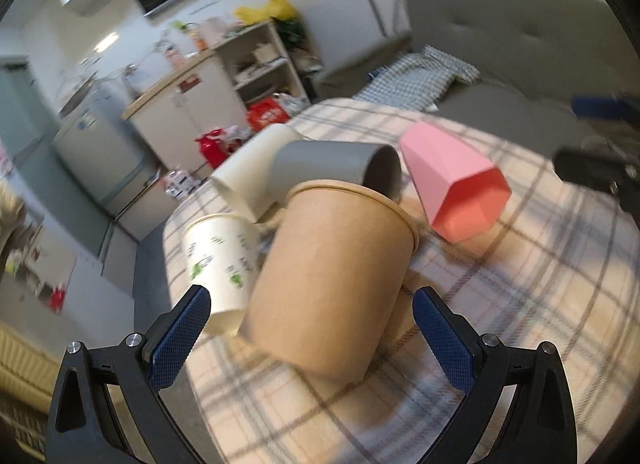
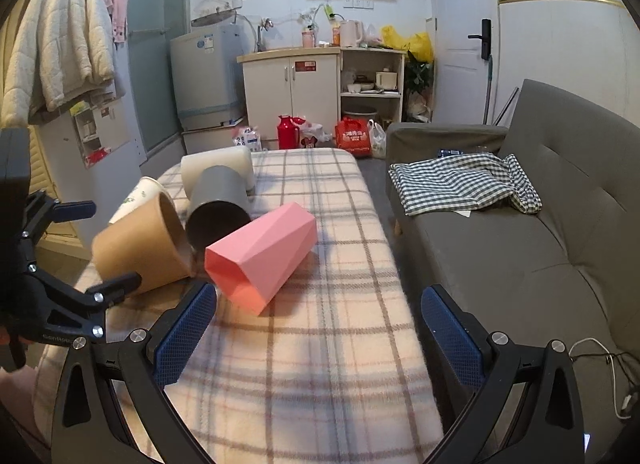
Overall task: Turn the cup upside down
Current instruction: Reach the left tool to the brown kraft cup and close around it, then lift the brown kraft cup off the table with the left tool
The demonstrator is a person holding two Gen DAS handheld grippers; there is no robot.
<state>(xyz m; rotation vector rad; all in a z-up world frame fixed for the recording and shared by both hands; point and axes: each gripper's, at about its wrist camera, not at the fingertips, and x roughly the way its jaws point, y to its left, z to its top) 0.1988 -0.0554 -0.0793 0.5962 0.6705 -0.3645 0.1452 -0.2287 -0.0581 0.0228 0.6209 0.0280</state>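
Both our claws, left claw (image 1: 312, 320) and right claw (image 2: 320, 320), gape wide, empty. At eleven o'clock, the printed paper cup's (image 1: 224, 260) green writing is unreadable; the brown cup (image 1: 332, 276) partly hides it.

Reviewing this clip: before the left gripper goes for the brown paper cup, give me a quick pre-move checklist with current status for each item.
1. Left gripper open wide enough for the brown paper cup: ok.
2. Cup lined up between its fingers: ok.
3. Cup free of neighbours: not ok; the printed white cup and grey cup crowd it.
4. Right gripper open, holding nothing: ok.
5. Pink faceted cup out of the left gripper's path: ok.
6. Cup empty: cannot tell.
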